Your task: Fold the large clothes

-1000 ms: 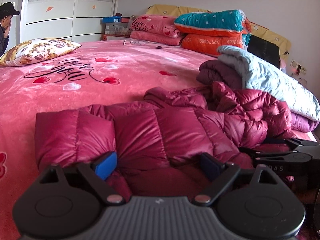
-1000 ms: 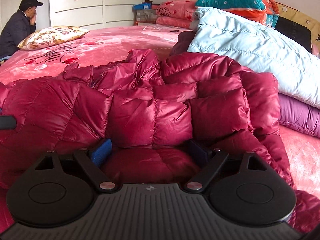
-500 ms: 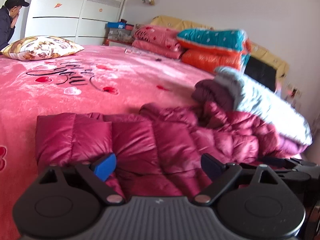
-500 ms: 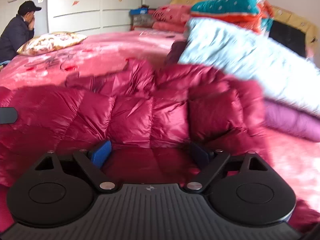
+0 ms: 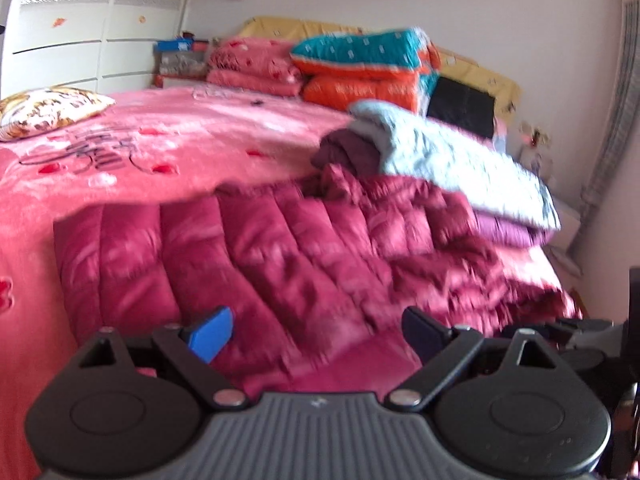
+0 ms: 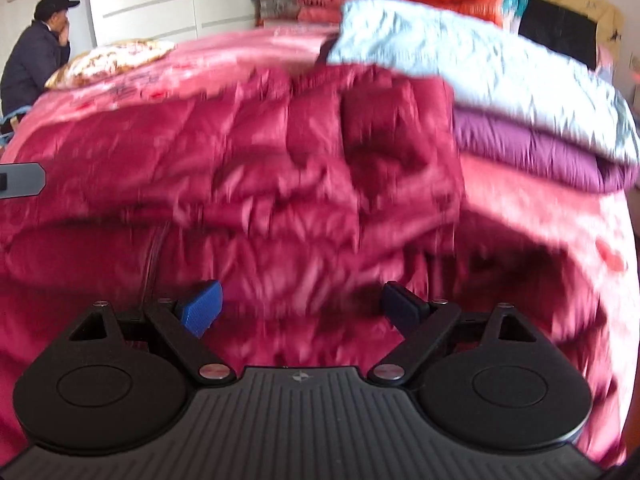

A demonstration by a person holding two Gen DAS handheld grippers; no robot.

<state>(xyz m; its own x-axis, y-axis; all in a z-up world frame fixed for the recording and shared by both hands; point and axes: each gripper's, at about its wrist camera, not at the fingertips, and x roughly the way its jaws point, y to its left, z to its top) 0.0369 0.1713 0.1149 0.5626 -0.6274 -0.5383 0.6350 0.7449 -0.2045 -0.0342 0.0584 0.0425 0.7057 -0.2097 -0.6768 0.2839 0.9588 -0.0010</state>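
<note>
A dark red puffer jacket (image 5: pixel 280 248) lies across the near side of the pink bed cover (image 5: pixel 180 140), its quilted panels lying fairly flat. My left gripper (image 5: pixel 316 332) hovers at the jacket's near edge with its jaws wide apart, the pads clear of the fabric. In the right wrist view the same jacket (image 6: pixel 280 152) fills the middle, bunched at its right side. My right gripper (image 6: pixel 300 306) stands open above it, holding nothing. The right gripper's body (image 5: pixel 580 332) shows at the right edge of the left wrist view. Both views are motion-blurred.
A light blue padded garment (image 5: pixel 452 160) lies on a purple one (image 5: pixel 508 232) right behind the jacket. Folded quilts (image 5: pixel 368 68) are stacked at the headboard, and a patterned pillow (image 5: pixel 48 110) lies far left. A person (image 6: pixel 36 52) sits beside the bed near the white wardrobe (image 5: pixel 80 40).
Both grippers have drawn back from the jacket and risen a little, so it sits farther off and looks flatter. Neither pair of jaws changed width.
</note>
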